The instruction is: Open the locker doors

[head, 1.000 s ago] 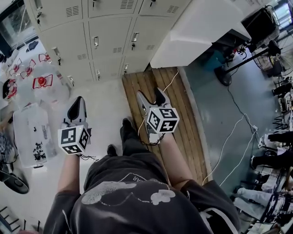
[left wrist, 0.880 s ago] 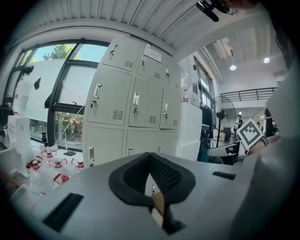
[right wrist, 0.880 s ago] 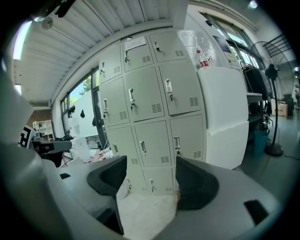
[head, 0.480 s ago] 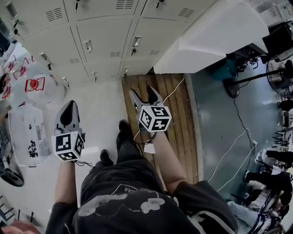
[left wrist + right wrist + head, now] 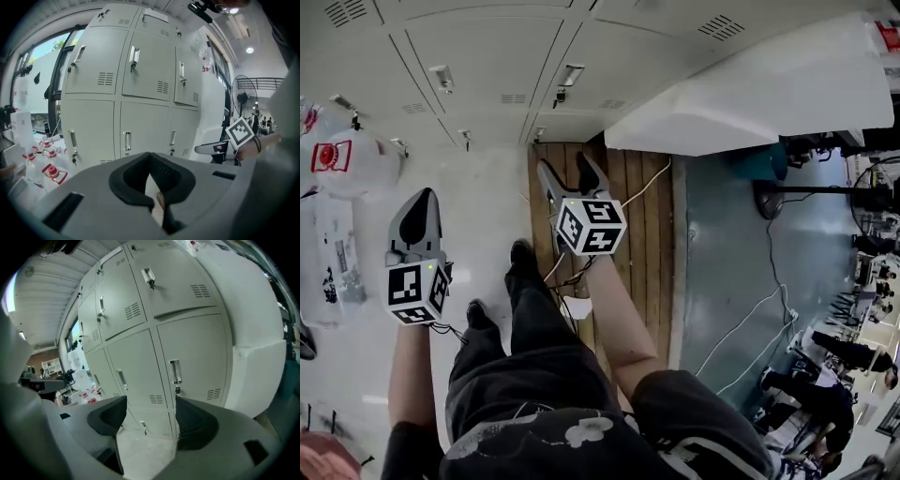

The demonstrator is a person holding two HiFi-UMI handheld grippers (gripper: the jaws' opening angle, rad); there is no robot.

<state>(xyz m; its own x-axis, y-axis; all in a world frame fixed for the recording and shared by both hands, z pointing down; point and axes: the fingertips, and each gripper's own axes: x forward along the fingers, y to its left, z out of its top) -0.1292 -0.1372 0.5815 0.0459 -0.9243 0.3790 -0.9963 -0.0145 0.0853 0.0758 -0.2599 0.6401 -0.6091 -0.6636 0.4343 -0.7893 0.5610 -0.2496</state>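
- You face the bank of grey lockers (image 5: 487, 56) with every door in sight shut and the handles flush; neither gripper touches them, both held short of the bottom row
- Your left gripper (image 5: 419, 202) hangs over the pale floor (image 5: 487, 216); in the left gripper view its jaws are pressed together with nothing between them, the lockers (image 5: 140, 93) rising beyond
- Your right gripper (image 5: 565, 171) sits over the wooden boards (image 5: 619, 216), pointed at the lockers; the right gripper view shows its jaws wide apart and empty, the gap framing the lowest doors (image 5: 150, 423) and bare floor, a door handle (image 5: 175, 371) just above
- A large white block (image 5: 741, 94) stands just right of the lockers; a thin white cable (image 5: 649, 183) trails across the boards
- At the far left lie clear bags (image 5: 342, 164) with red markings; their contents cannot be made out, possibly packaged parts
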